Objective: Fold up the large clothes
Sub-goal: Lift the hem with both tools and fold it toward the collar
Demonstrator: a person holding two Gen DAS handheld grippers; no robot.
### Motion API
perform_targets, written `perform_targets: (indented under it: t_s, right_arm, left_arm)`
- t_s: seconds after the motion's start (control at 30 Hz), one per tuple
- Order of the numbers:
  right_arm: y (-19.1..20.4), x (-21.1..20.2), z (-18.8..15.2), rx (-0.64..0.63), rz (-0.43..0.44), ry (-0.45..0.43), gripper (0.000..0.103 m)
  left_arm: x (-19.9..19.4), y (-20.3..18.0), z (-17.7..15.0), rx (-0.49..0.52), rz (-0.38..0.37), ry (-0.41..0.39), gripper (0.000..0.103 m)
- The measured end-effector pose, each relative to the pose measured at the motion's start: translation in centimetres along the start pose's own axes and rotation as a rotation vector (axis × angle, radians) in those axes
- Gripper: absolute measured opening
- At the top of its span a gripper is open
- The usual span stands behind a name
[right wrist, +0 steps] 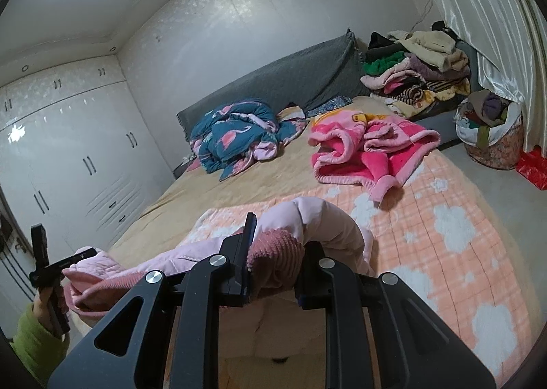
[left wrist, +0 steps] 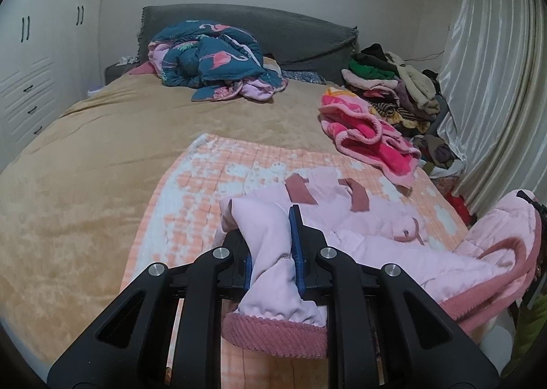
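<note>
A pale pink padded jacket (left wrist: 359, 235) with darker pink corduroy trim lies low and centre in the left wrist view, spread across an orange-and-white checked blanket (left wrist: 191, 190) on the bed (left wrist: 85, 149). The left claw (left wrist: 273, 242) is clamped on a bunched fold of the jacket near its corduroy hem, at the bottom centre of the frame. In the right wrist view the right claw (right wrist: 278, 252) pinches another bunched part of the jacket (right wrist: 318, 221), fabric filling the gap between its 2 fingers. A bright pink blanket (right wrist: 362, 153) lies right of centre, a teal flamingo quilt (right wrist: 236, 135) further back by the grey headboard (right wrist: 273, 81), and piled clothes (right wrist: 417, 64) at upper right.
</note>
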State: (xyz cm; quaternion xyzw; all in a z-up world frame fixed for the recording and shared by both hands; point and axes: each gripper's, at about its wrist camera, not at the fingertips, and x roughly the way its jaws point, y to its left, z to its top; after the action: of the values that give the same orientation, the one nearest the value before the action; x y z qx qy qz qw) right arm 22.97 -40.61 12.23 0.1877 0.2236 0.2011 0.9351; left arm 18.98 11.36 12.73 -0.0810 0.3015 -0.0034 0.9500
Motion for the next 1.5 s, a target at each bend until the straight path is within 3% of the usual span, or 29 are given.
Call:
perform_targets:
  t_s: [0.4,0.83,1.5]
  right_arm:
    - [-4.4,7.8,1.0,0.11,-0.084,0.061,0.018]
    - [-7.8,14.3,0.6,0.217,-0.122,0.145,0.019]
    - [-8.2,15.8,1.0,0.245,-0.043,0.163,0.038]
  left_arm:
    - [8.0,0.6,2.4,0.045,0.106,0.055,0.012]
    - [13.9,1.6,2.4,0.07,0.12,0.103,0.013]
    - [17.5,2.4,1.4,0.072,0.122,0.135,0.013]
